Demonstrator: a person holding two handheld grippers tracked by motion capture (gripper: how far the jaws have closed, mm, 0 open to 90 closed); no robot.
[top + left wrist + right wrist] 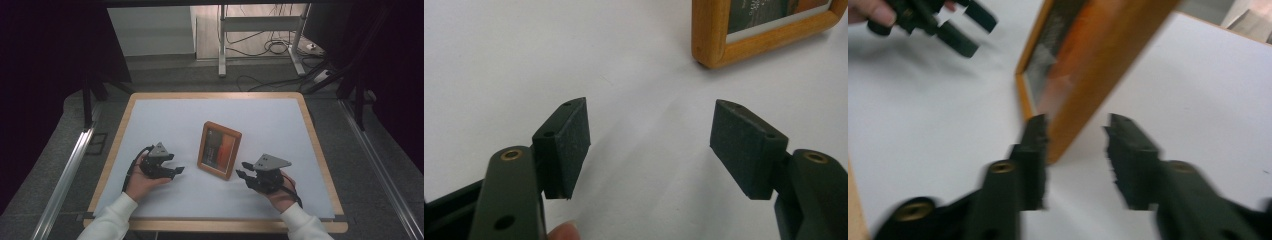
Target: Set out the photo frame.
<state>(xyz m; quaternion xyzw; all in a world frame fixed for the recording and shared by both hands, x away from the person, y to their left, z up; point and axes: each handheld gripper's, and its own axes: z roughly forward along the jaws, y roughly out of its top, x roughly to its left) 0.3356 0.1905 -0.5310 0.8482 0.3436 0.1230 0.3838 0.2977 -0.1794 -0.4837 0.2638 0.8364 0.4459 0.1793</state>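
We are seeing a rectangular wooden picture frame [219,150] with rounded corners lying mid-picture on the smooth white mat [165,115]. Left gripper [179,170] is gaping wide, empty; right gripper [243,169] is narrowed, unblocked, gripping nothing.

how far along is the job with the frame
Early stage. Done: both grippers sit on either side of the frame, which lies flat on the white mat. In hand: the right gripper is at the frame's near corner, jaws apart and not gripping; the left gripper waits open beside it. Left: gripping and moving the frame.
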